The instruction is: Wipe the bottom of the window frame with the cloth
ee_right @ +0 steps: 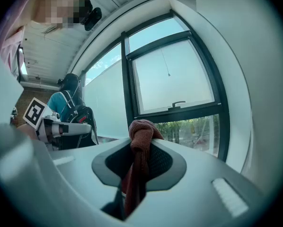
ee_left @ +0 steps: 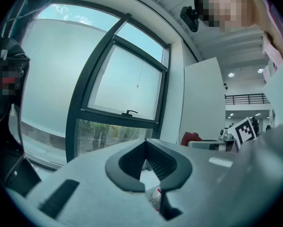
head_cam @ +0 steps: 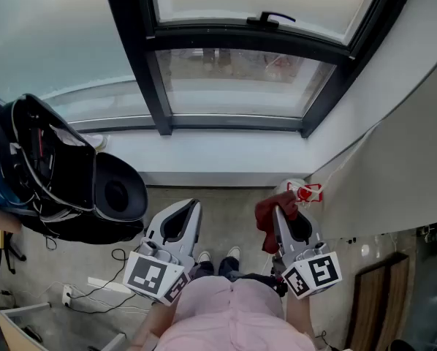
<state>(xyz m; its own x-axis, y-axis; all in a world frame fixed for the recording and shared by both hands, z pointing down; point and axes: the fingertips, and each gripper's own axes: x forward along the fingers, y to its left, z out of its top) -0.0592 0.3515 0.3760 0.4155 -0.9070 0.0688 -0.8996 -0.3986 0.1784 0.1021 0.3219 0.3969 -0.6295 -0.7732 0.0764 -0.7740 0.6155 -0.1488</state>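
Two hand-held grippers show in the head view, one cloth, one window. The left hand-held gripper sits at lower centre-left and the right hand-held gripper at lower centre-right, each carrying one marker cube, so two cubes in all. Both point up the frame toward the sill. Two shoes peek out between them on the floor.

The single red cloth is clamped in the right gripper, low in the frame and well apart from the frame's bottom bar. In the right gripper view the cloth stands near vertical. Its long axis runs along the jaws, with a bunched knob above the tips and a narrow strip trailing down between the pads toward the camera. The right hand-held gripper is clenched on it.

In the left gripper view the left hand-held gripper has its tips meeting, with nothing between them.

The window has one handle on its upper sash, at the top of the frame. One black backpack fills the left edge, beside the sill.
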